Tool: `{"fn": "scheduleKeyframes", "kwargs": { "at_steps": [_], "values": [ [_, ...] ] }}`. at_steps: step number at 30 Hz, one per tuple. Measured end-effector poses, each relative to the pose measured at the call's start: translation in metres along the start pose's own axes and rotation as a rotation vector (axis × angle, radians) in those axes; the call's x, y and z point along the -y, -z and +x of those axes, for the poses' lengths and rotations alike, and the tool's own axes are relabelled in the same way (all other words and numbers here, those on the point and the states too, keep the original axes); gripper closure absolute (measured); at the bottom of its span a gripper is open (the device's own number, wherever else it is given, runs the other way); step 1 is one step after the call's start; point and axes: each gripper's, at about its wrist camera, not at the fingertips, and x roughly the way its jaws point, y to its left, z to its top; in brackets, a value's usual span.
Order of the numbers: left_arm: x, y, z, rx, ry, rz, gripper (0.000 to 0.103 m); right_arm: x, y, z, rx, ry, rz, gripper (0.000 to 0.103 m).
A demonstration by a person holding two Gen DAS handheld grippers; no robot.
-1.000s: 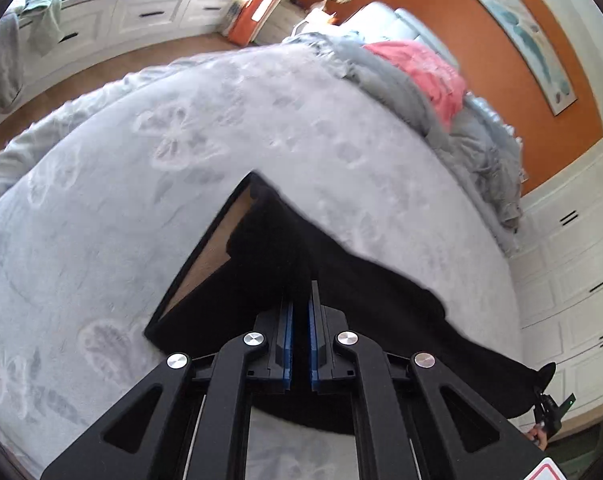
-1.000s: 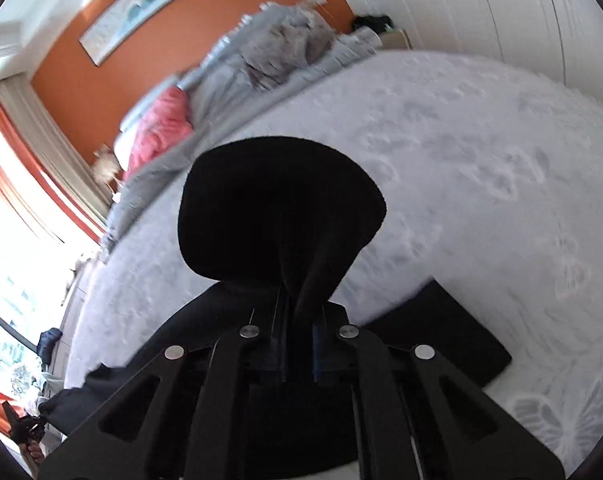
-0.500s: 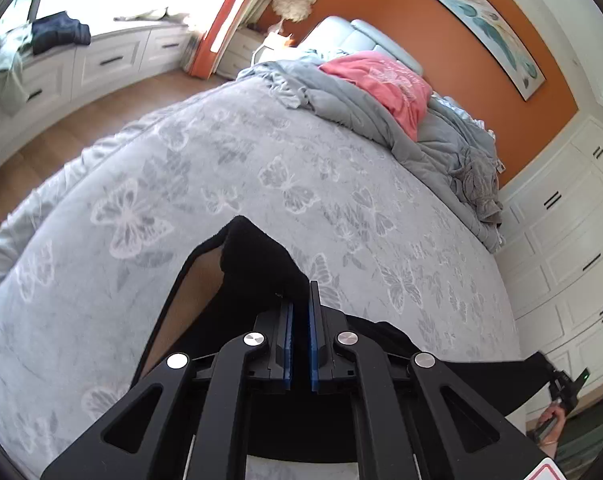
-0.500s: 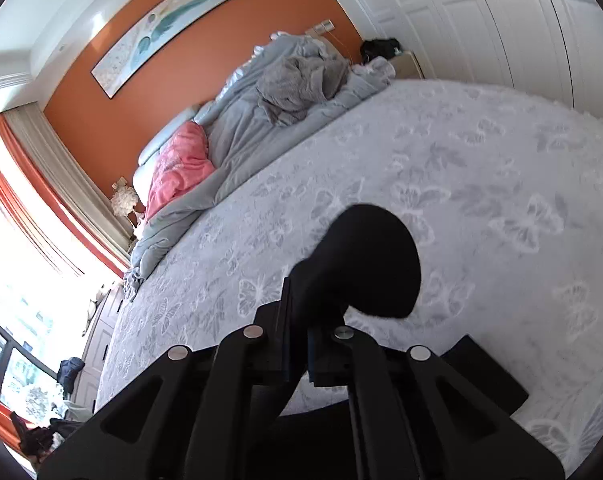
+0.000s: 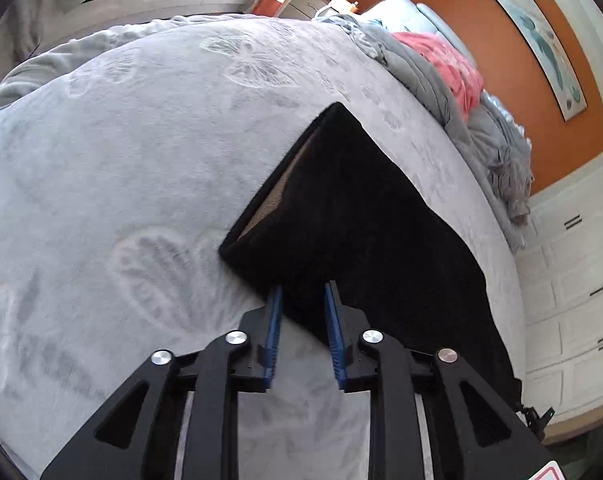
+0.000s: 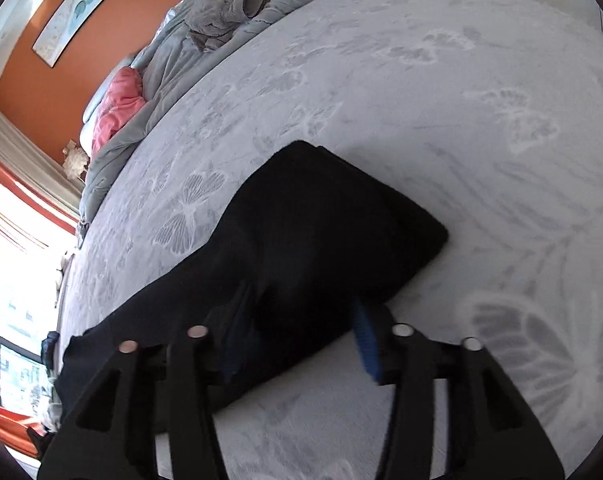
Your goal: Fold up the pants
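Pants (image 5: 361, 216) lie folded over on the grey butterfly bedspread (image 5: 121, 160) as your left gripper (image 5: 301, 300) and right gripper (image 6: 297, 320), jaws just opened and parted around the black cloth's near edge, apparently let the fold settle.

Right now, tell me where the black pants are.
The black fabric pants lie flat on the grey butterfly-print bedspread, just ahead of both grippers in both wrist views, with the rumpled grey blanket beyond at the bed's head.

No readable text, label or number anywhere
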Motion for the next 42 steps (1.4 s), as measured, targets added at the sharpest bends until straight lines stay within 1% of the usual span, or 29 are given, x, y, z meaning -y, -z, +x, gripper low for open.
{"fn": "scheduleKeyframes", "kwargs": {
  "at_steps": [1, 2, 3, 4, 5, 6, 8, 10, 12, 15, 16, 17, 18, 19, 20, 21, 23, 26, 28, 29, 31, 34, 35, 36, 37, 38, 39, 41, 42],
  "values": [
    [-0.006, 0.004, -0.010, 0.019, 0.003, -0.028, 0.058, -0.003, 0.006, -0.009, 0.013, 0.014, -0.033, 0.047],
    [-0.013, 0.011, -0.018, 0.034, 0.019, -0.065, 0.049, -0.006, 0.012, -0.019, 0.021, 0.023, -0.060, 0.044],
    [-0.017, 0.015, -0.022, 0.031, 0.048, -0.100, 0.046, -0.006, 0.018, -0.024, 0.019, 0.020, -0.063, 0.039],
    [-0.019, 0.020, -0.022, 0.016, 0.071, -0.136, 0.043, -0.006, 0.021, -0.029, 0.017, 0.012, -0.058, 0.037],
    [-0.020, 0.024, -0.020, 0.003, 0.098, -0.172, 0.043, -0.009, 0.026, -0.030, 0.013, -0.009, -0.050, 0.037],
    [-0.020, 0.026, -0.014, -0.009, 0.124, -0.196, 0.043, -0.010, 0.031, -0.029, 0.004, -0.033, -0.040, 0.032],
    [-0.008, 0.026, 0.001, -0.029, 0.149, -0.216, 0.043, -0.013, 0.033, -0.023, -0.022, -0.043, -0.021, 0.029],
    [0.009, 0.020, 0.015, -0.033, 0.151, -0.209, 0.042, -0.016, 0.032, -0.013, -0.033, -0.052, -0.004, 0.029],
    [0.017, 0.012, 0.028, -0.015, 0.151, -0.233, 0.036, -0.015, 0.027, -0.006, -0.017, -0.066, 0.035, 0.019],
    [0.020, 0.000, 0.036, 0.021, 0.146, -0.286, 0.030, -0.010, 0.013, 0.006, 0.021, -0.105, 0.121, 0.016],
    [0.023, -0.004, 0.038, 0.029, 0.137, -0.282, 0.033, -0.008, 0.007, 0.011, 0.031, -0.108, 0.145, 0.016],
    [0.024, -0.007, 0.040, 0.036, 0.110, -0.273, 0.048, -0.006, 0.002, 0.015, 0.042, -0.114, 0.167, 0.015],
    [0.024, -0.009, 0.043, 0.036, 0.073, -0.274, 0.065, -0.005, -0.003, 0.019, 0.059, -0.118, 0.187, 0.020],
    [0.023, -0.012, 0.048, 0.021, 0.061, -0.273, 0.086, -0.004, -0.008, 0.024, 0.067, -0.116, 0.198, 0.033],
    [0.022, -0.015, 0.050, 0.013, 0.077, -0.295, 0.088, -0.007, -0.014, 0.030, 0.059, -0.087, 0.201, 0.083],
    [0.023, -0.017, 0.047, 0.015, 0.084, -0.312, 0.089, -0.006, -0.020, 0.036, 0.035, -0.085, 0.220, 0.091],
    [0.034, -0.024, 0.029, 0.026, 0.104, -0.295, 0.091, -0.011, -0.031, 0.023, 0.065, -0.144, 0.248, 0.092],
    [0.059, -0.034, -0.015, 0.026, 0.156, -0.240, 0.091, -0.036, -0.047, -0.027, 0.116, -0.222, 0.176, 0.092],
    [0.072, -0.036, -0.034, -0.001, 0.153, -0.209, 0.092, -0.043, -0.050, -0.059, 0.122, -0.238, 0.126, 0.092],
    [0.073, -0.035, -0.039, -0.011, 0.142, -0.198, 0.092, -0.043, -0.048, -0.066, 0.114, -0.209, 0.097, 0.092],
    [0.064, -0.025, -0.038, -0.036, 0.062, -0.177, 0.092, -0.032, -0.040, -0.061, 0.068, -0.120, 0.073, 0.092],
    [0.024, -0.002, -0.009, -0.102, -0.043, -0.233, 0.092, 0.010, -0.015, -0.021, -0.074, 0.004, 0.101, 0.091],
    [0.008, 0.007, 0.004, -0.127, -0.060, -0.264, 0.092, 0.025, -0.003, -0.005, -0.135, 0.013, 0.117, 0.088],
    [-0.006, 0.014, 0.013, -0.139, -0.044, -0.286, 0.091, 0.035, 0.006, -0.001, -0.140, -0.015, 0.134, 0.085],
    [-0.012, 0.017, 0.011, -0.118, -0.003, -0.303, 0.090, 0.040, 0.009, -0.010, -0.104, -0.039, 0.150, 0.078],
    [-0.013, 0.018, 0.006, -0.114, 0.019, -0.297, 0.090, 0.041, 0.011, -0.025, -0.072, -0.002, 0.153, 0.068],
    [-0.009, 0.018, -0.002, -0.118, 0.016, -0.267, 0.090, 0.036, 0.011, -0.041, -0.032, 0.045, 0.121, 0.068],
    [0.004, 0.019, -0.027, -0.094, -0.012, -0.197, 0.090, 0.012, 0.018, -0.079, 0.055, 0.131, -0.020, 0.068],
    [0.014, 0.021, -0.042, -0.071, -0.033, -0.163, 0.090, -0.009, 0.022, -0.090, 0.076, 0.138, -0.091, 0.068]
  ]
}}
